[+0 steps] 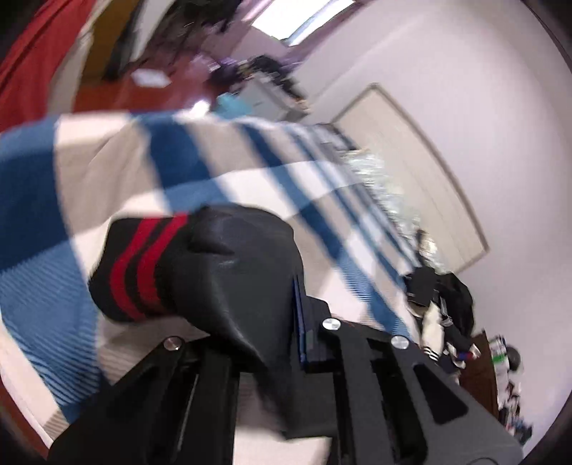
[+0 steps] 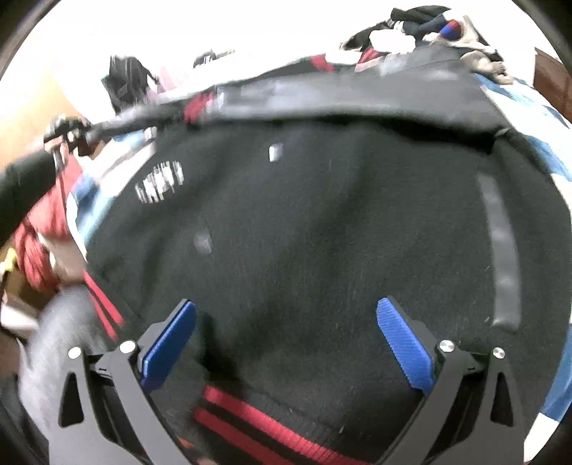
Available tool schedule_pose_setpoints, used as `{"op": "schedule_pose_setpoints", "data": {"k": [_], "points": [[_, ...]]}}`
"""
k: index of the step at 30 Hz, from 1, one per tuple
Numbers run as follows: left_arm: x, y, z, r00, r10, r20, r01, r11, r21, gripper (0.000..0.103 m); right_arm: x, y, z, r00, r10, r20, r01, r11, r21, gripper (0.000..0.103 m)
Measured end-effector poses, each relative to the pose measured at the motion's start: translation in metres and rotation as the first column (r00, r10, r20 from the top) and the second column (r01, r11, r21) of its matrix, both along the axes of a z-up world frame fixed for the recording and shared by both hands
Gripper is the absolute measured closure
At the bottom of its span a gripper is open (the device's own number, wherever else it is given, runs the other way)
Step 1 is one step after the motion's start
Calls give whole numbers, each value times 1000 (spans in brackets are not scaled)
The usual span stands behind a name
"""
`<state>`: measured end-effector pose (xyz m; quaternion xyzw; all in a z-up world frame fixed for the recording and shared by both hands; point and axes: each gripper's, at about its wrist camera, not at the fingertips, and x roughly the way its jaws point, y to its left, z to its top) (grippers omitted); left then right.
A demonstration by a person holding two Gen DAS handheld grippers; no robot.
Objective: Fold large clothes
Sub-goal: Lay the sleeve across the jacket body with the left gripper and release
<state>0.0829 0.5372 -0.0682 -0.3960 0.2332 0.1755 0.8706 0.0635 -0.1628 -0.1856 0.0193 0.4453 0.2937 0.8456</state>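
A large black jacket [image 2: 304, 221] with red-striped cuffs and hem lies spread on the bed and fills the right wrist view. My right gripper [image 2: 286, 339] is open, its blue pads wide apart just above the jacket near the red-striped hem [image 2: 250, 422]. My left gripper [image 1: 286, 286] is shut on the jacket's sleeve, whose black cuff with red stripes [image 1: 139, 268] bunches over the jaws and hides the fingertips. In the right wrist view the left gripper [image 2: 68, 132] holds the sleeve stretched out at the far left.
The bed has a blue, white and beige striped cover [image 1: 89, 186]. A pile of other clothes [image 2: 422, 25] lies at the far end of the bed. Red cloth [image 2: 43, 229] sits at the bed's left edge. A white wall [image 1: 447, 71] is behind.
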Motion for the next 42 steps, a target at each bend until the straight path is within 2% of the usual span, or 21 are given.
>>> {"op": "schedule_pose_setpoints", "data": {"k": [3, 7, 11, 13, 15, 16, 20, 25, 27, 31, 33, 36, 40, 42], "points": [[24, -48, 49, 992, -126, 28, 123, 988, 95, 94, -3, -13, 24, 994, -35, 108, 29, 998, 53, 4], [54, -124, 100, 952, -302, 57, 288, 940, 181, 94, 12, -28, 30, 992, -87, 89, 80, 993, 85, 4], [89, -209, 133, 880, -471, 66, 446, 866, 227, 94, 29, -45, 36, 988, -138, 67, 127, 981, 149, 4], [107, -257, 139, 838, -544, 53, 518, 821, 238, 94, 34, -53, 34, 984, -172, 48, 163, 973, 162, 4], [121, -297, 138, 799, -600, 36, 575, 780, 245, 94, 40, -65, 27, 978, -210, -18, 209, 955, 210, 4], [129, -326, 135, 773, -634, 21, 610, 751, 254, 94, 42, -69, 26, 975, -219, -37, 221, 949, 222, 4], [154, -404, 109, 695, -719, -12, 701, 675, 230, 94, 46, -89, 20, 957, -272, -100, 290, 915, 280, 4], [189, -515, 48, 623, -768, -147, 776, 582, 244, 94, 47, -116, 22, 926, -345, -152, 377, 851, 365, 4], [200, -552, 23, 605, -773, -191, 791, 556, 254, 94, 48, -126, 22, 915, -365, -170, 403, 828, 390, 4], [221, -610, -20, 604, -752, -264, 793, 535, 292, 94, 49, -145, 23, 896, -402, -190, 444, 788, 426, 4], [227, -643, -40, 592, -742, -314, 801, 500, 329, 94, 50, -152, 24, 889, -413, -197, 457, 774, 438, 4], [233, -670, -67, 560, -742, -370, 826, 460, 327, 94, 50, -164, 24, 879, -432, -203, 475, 752, 456, 4], [230, -697, -104, 503, -714, -488, 862, 372, 344, 94, 51, -181, 18, 856, -461, -233, 514, 718, 469, 4], [225, -695, -119, 488, -698, -524, 872, 356, 337, 92, 53, -189, 14, 842, -473, -258, 537, 698, 473, 4]]}}
